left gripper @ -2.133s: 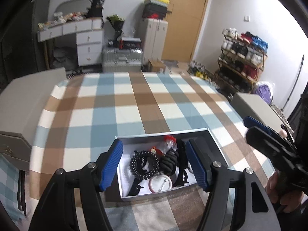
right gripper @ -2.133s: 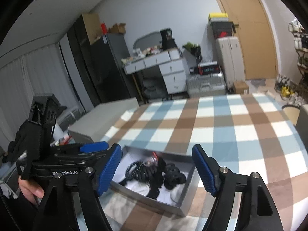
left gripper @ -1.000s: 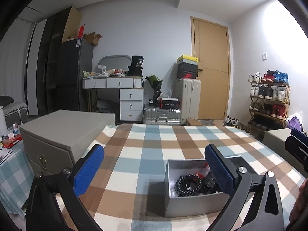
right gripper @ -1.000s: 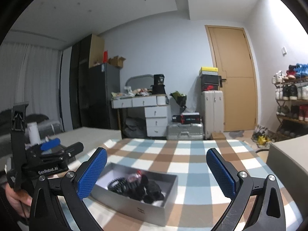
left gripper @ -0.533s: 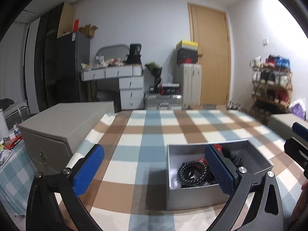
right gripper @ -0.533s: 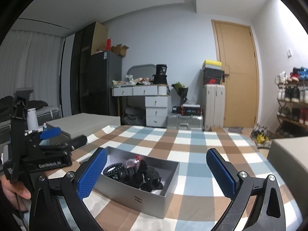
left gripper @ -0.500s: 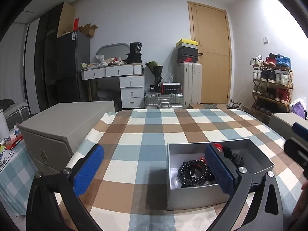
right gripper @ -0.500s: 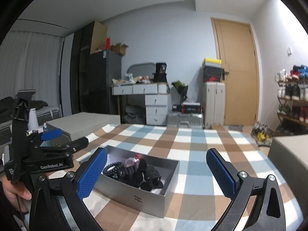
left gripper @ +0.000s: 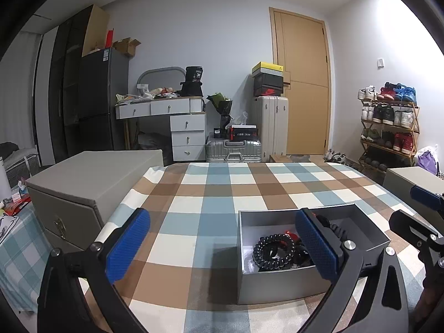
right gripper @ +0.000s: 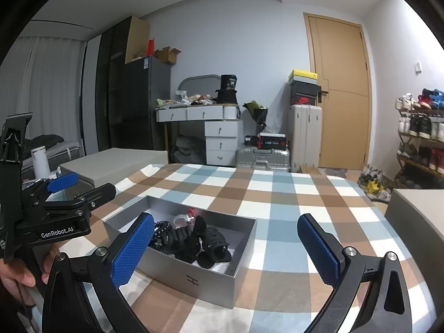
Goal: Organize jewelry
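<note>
above the tablecloth (left gripper: 211, 211), both grippers (left gripper: 222, 245) (right gripper: 226, 247) wide, empty

Left gripper (left gripper: 222, 245) jaws spread wide, empty. Right gripper (right gripper: 226, 245) likewise wide, empty. Both level, hand-held.

A checked tablecloth (left gripper: 222, 194) lies before a white desk (left gripper: 177, 127), suitcases (left gripper: 273, 127) and shoe rack (left gripper: 388, 127).

A box (right gripper: 211, 277) sits on the table (right gripper: 277, 194), holding coiled bands (left gripper: 273, 249) and clips (right gripper: 213, 245). Left of the table stands a cabinet (left gripper: 83, 177); another (right gripper: 416, 222) stands at its right. Behind the table lie a suitcase (left gripper: 234, 149), drawers (left gripper: 187, 136) and a door (left gripper: 302, 88), with a shoe rack (left gripper: 388, 127) to the right.
</note>
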